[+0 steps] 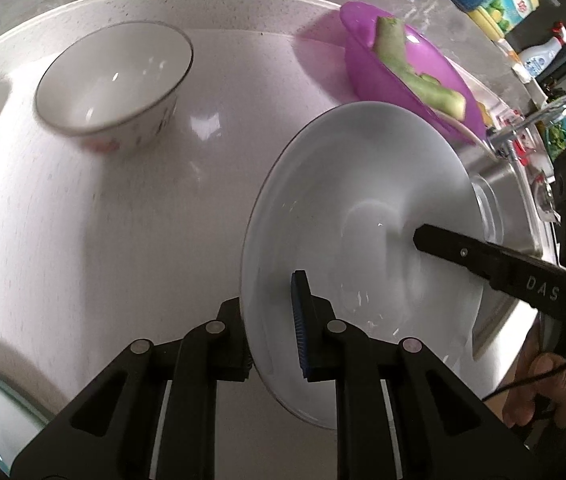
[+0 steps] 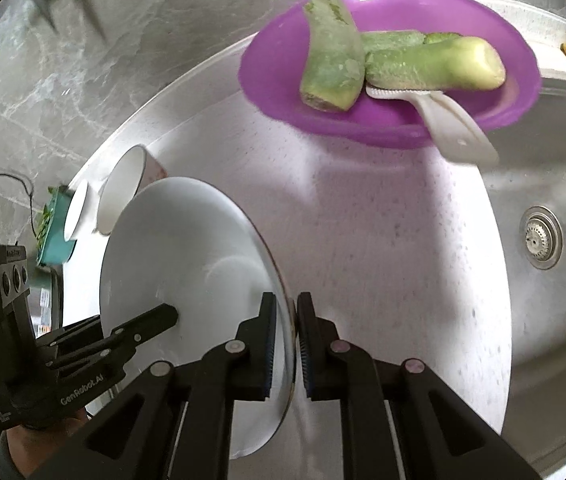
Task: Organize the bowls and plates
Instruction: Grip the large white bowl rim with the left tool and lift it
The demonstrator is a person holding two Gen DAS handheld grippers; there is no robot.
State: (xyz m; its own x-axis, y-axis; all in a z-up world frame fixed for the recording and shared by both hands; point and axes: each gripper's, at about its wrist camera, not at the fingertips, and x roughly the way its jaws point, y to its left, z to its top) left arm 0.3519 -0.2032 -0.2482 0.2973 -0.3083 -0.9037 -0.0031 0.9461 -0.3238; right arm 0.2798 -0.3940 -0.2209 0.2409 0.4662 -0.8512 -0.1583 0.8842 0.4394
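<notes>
The round, glossy white ceramic plate (image 1: 363, 216) is plain, unmarked and shallow. It is likely stiff, slick and breakable, so opposite rim edges look the safest hold. It hangs tilted on edge above the pale speckled counter (image 1: 103, 220), pinched at its near rim by the left gripper (image 1: 273, 336) and at the far rim by the right gripper (image 2: 285, 348), both nearly closed on it. Beyond the plate stand a white ceramic bowl (image 1: 111, 80) and a purple plastic dish (image 1: 403, 76) of green vegetables.

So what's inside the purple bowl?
The purple bowl holds pale green peeled vegetable pieces and a white peeler whose head is tucked beneath them. The bowl's floor under them is hidden.
</notes>
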